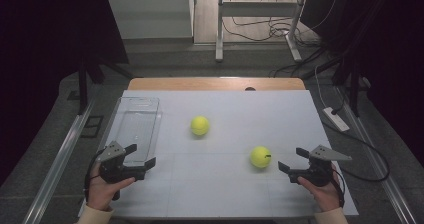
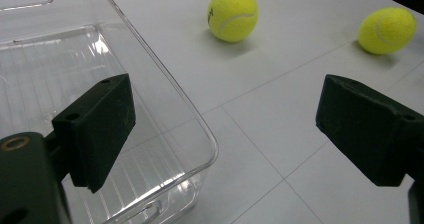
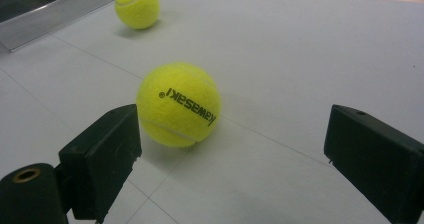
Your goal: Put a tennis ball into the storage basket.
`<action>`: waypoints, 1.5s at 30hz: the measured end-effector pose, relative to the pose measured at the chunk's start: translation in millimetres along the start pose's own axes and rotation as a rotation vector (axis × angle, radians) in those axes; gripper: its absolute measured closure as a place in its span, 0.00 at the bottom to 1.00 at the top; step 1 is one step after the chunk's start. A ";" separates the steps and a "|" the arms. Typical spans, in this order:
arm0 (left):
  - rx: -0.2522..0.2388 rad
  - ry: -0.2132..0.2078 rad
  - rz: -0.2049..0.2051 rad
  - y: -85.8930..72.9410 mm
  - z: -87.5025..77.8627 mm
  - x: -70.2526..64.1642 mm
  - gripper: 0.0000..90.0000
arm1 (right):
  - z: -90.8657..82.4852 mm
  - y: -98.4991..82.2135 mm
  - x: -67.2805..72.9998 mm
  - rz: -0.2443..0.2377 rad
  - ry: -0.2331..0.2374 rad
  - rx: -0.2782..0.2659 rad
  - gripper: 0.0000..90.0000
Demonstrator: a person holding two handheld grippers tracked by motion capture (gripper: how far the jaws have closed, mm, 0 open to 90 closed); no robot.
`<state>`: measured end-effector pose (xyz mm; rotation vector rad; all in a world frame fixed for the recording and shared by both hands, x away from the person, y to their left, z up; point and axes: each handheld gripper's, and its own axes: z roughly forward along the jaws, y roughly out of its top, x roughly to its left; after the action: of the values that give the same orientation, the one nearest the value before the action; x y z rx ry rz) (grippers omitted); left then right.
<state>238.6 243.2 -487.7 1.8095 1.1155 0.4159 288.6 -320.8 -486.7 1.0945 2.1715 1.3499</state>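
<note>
We've got two tennis balls sitting on the white desk [image 1: 220,189] and a clear plastic bin [image 1: 136,125] off on the left side. The near tennis ball [image 1: 260,157] rests on the desk just ahead of the right gripper [image 1: 294,160], close but not touching. In the right gripper view that ball [image 3: 178,104] sits ahead of the jaws and nearer the left one, with black "kawasaki" lettering facing us. The jaws are spread wide there, nothing between the pads, and the ball is clear of both.

The far tennis ball [image 1: 199,125] is out near the middle of the desk, well apart from the near one and a bit right of the bin. It also shows up at the top left of the right gripper view [image 3: 137,5], with the bin's edge [image 3: 55,15] beside it.

Our left gripper [image 1: 142,155] hangs over the near right corner of the bin, jaws spread wide and holding nothing. In the left gripper view one jaw sits over the inside of the bin [image 2: 165,109] and the other over bare desk [image 2: 270,114], so the bin's wall runs between them. Both balls are visible farther off there, the far one [image 2: 233,14] and the near one [image 2: 387,30]. The bin looks empty as far as we can see.
</note>
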 end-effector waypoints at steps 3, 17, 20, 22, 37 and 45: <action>-0.004 -0.002 0.004 0.1 -0.4 -0.5 0.11 | -0.4 0.0 -1.3 0.007 -0.001 -0.003 0.09; -0.005 -0.004 -0.008 0.0 -1.9 -0.2 0.11 | 2.1 -2.2 -6.5 0.018 -0.001 -0.003 0.10; -0.009 0.001 -0.007 1.8 -2.0 0.8 0.11 | 2.8 -2.3 -5.4 0.012 0.001 0.001 0.09; -0.009 0.005 -0.006 2.1 -1.7 1.0 0.11 | 2.7 -2.8 -5.5 0.011 0.001 0.005 0.10; 0.021 0.006 0.004 1.4 7.9 -4.4 0.11 | 1.8 -2.8 -5.5 0.010 0.000 0.005 0.10; 0.028 0.004 0.004 4.5 8.1 -5.7 0.12 | 4.2 -3.0 -3.0 0.003 0.008 0.009 0.10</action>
<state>243.4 233.4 -487.0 1.8363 1.1254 0.4089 291.9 -321.3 -491.7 1.0980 2.1843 1.3497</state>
